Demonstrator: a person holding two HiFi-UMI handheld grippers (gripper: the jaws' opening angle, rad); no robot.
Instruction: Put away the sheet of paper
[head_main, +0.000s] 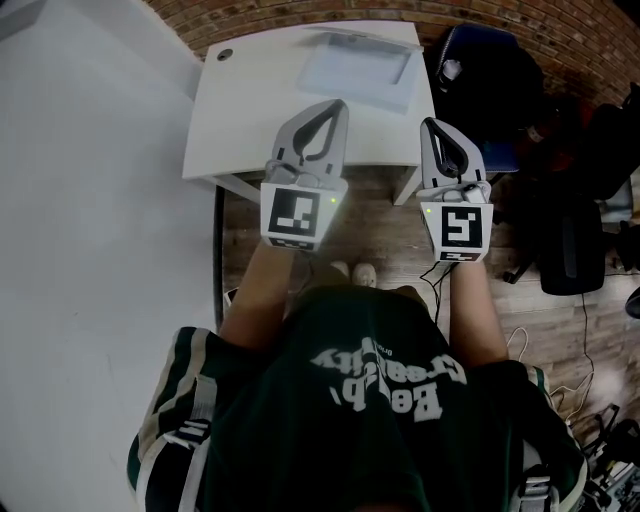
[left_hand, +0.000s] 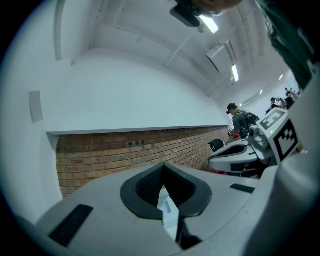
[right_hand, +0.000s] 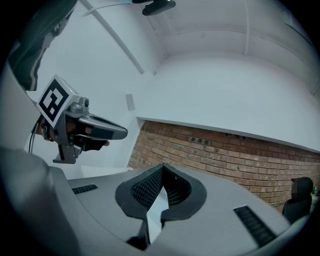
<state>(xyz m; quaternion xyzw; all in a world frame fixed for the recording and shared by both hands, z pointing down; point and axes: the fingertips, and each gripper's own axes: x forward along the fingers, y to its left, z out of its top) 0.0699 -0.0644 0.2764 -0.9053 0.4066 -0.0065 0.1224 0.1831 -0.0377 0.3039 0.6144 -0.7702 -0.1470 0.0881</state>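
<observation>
- The white surface (head_main: 250, 120) fills the top of the head view, with a brick wall (head_main: 560, 30) behind it and a dark chair (head_main: 490, 80) off its right edge.
- The sheet (head_main: 355, 70) lies flat at the far right corner of the surface. Its long axis runs left to right along the far edge. A pale raised strip along its far side is too faint to identify.
- The left gripper (head_main: 338, 104) is held above the near edge of the surface, empty, with its jaws pressed together at the tips. Its nose points toward the near left corner of the sheet.
- The right gripper (head_main: 429, 122) is also closed on nothing. It hangs by the near right corner of the surface, just outside the right edge of the sheet.
- Both gripper views look at wall and ceiling, so both tools seem tilted up, clear of the surface.
- The sheet lies ahead of both grippers and between their lines. By my reading the left one is slightly nearer, and either would have to open and dip forward to take an edge.
- A small dark disc (head_main: 224, 55) sits at the far left corner, well apart from the sheet.
</observation>
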